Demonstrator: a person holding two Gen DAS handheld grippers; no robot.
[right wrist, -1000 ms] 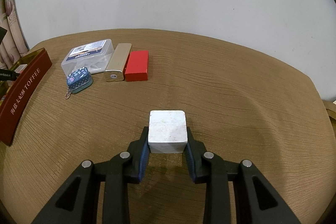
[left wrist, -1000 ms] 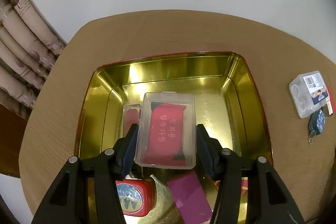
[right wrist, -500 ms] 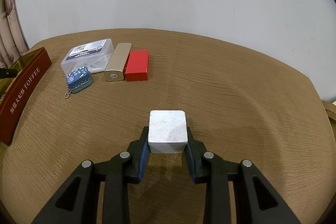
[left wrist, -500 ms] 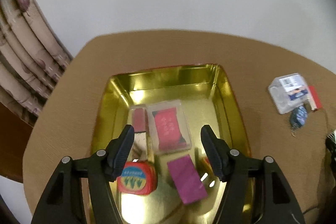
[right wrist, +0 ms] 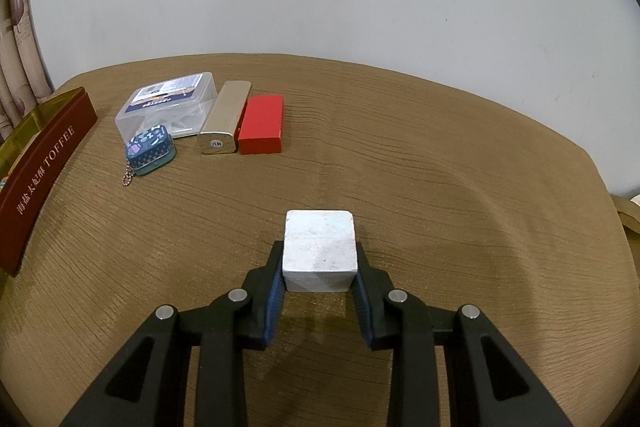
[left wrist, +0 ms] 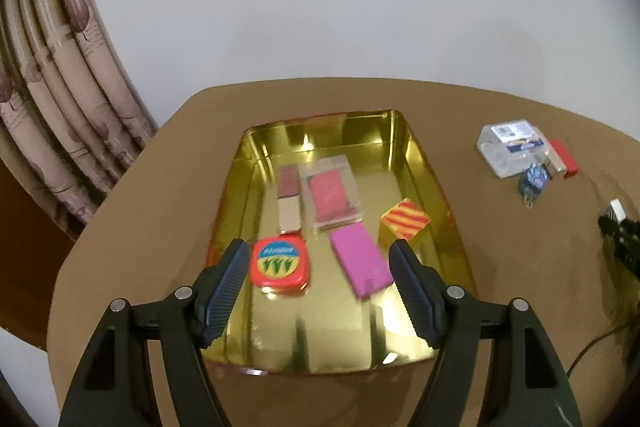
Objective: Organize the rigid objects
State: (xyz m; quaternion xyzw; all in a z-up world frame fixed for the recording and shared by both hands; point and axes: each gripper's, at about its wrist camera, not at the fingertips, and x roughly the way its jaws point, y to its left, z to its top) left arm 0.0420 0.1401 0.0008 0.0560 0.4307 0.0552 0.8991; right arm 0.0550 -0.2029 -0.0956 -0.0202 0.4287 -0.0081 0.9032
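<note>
Gold-lined inside, the tin [left wrist: 412, 155] sits on the brown desk [left wrist: 160, 227] in the left wrist view, and the left hand-held gripper [left wrist: 318, 269] hangs above its near half. Its jaws are opening wide and nothing is between the pads. Below, on the tin's floor, lie a clear case with a red card [left wrist: 332, 193], a narrow pink-and-white bar [left wrist: 289, 199] just beside it on the left, a round-cornered red tin with a blue and yellow label [left wrist: 280, 263], a magenta flat box [left wrist: 360, 261] and a red-and-yellow striped cube [left wrist: 405, 223] against the right wall. Off to the right on the desk is a clear plastic box [left wrist: 508, 149] with small items beside it, blurred.

In the right wrist view, the right hand-held gripper [right wrist: 319, 277] is closed tight on a white cube [right wrist: 319, 251], both blue pads pressed to its sides, just above the desk. Farther back to the left lie the clear plastic box, a teal keychain tin [right wrist: 150, 149] touching its near corner, a gold bar [right wrist: 225, 117] and a red block [right wrist: 262, 125] side by side. The tin's dark red outer wall shows at the left edge, marked TOFFEE.
</note>
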